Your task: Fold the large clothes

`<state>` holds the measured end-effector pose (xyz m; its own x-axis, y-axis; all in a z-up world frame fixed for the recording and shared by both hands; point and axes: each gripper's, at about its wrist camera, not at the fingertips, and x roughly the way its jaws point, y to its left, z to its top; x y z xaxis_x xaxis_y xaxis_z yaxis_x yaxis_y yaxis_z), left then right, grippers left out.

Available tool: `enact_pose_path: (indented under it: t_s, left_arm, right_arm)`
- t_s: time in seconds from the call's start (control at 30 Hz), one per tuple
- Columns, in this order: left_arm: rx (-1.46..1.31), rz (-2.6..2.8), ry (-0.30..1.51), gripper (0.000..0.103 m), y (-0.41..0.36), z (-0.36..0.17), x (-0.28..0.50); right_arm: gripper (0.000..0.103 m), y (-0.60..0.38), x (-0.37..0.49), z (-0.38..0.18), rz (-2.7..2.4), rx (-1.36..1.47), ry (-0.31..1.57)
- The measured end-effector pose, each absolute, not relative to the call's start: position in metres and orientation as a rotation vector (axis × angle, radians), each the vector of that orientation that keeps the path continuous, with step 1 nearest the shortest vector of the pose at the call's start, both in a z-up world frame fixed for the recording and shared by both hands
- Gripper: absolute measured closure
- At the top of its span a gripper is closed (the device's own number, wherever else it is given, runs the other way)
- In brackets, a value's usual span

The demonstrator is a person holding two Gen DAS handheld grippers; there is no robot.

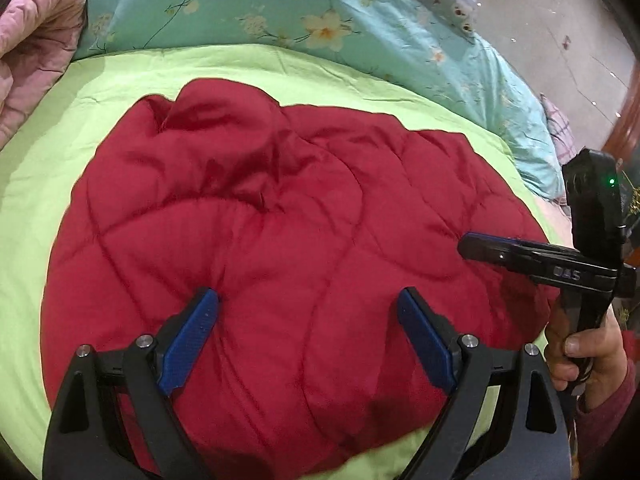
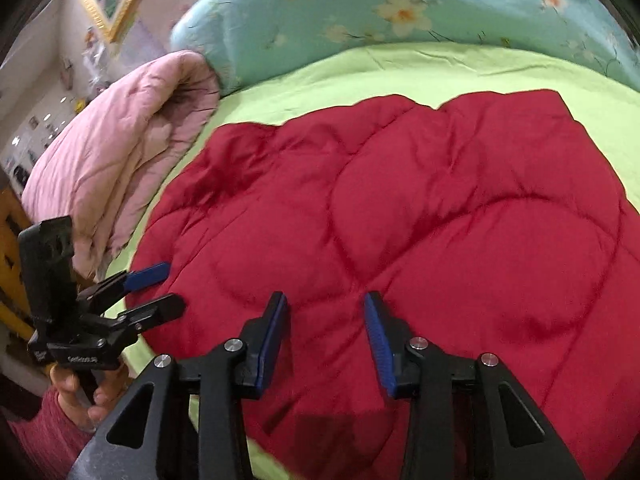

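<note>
A red quilted padded garment [image 1: 280,220] lies spread in a rough folded block on the lime-green sheet [image 1: 48,152]; it also fills the right wrist view [image 2: 420,208]. My left gripper [image 1: 308,300] is open and empty, hovering just above the garment's near part. It shows from the side in the right wrist view [image 2: 166,286], open, at the garment's left edge. My right gripper [image 2: 325,304] is open and empty over the garment's near edge. In the left wrist view the right gripper [image 1: 472,246] is seen side-on over the garment's right side.
A pink quilt [image 2: 112,160] is piled to the left of the garment, also in the left wrist view [image 1: 32,48]. A turquoise floral duvet [image 1: 280,4] lies behind the sheet [image 2: 440,68]. Floor [image 1: 560,40] lies beyond the bed's right edge.
</note>
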<state>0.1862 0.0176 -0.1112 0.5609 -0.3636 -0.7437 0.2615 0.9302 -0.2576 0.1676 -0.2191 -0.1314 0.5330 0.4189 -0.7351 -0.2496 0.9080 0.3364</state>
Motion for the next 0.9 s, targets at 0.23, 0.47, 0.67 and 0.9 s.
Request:
enact_pose_path:
  t_s: [0.23, 0.47, 0.67, 0.9]
  left_arm:
    - [-0.143, -0.309, 1.002, 0.012, 0.009, -0.122, 0.255]
    - [-0.208, -0.218, 1.099, 0.022, 0.019, -0.129, 0.318]
    - [-0.278, -0.137, 1.118, 0.025, 0.049, -0.144, 0.360]
    - [-0.346, -0.085, 1.147, 0.025, 0.066, -0.170, 0.378]
  right_arm:
    - [0.103, -0.262, 0.222, -0.144, 0.287, 0.338, 0.986]
    - [0.103, -0.293, 0.266, -0.144, 0.142, 0.318, 0.996]
    - [0.103, -0.331, 0.277, -0.156, 0.060, 0.384, 0.978]
    - [0.103, -0.359, 0.274, -0.175, -0.003, 0.472, 0.941]
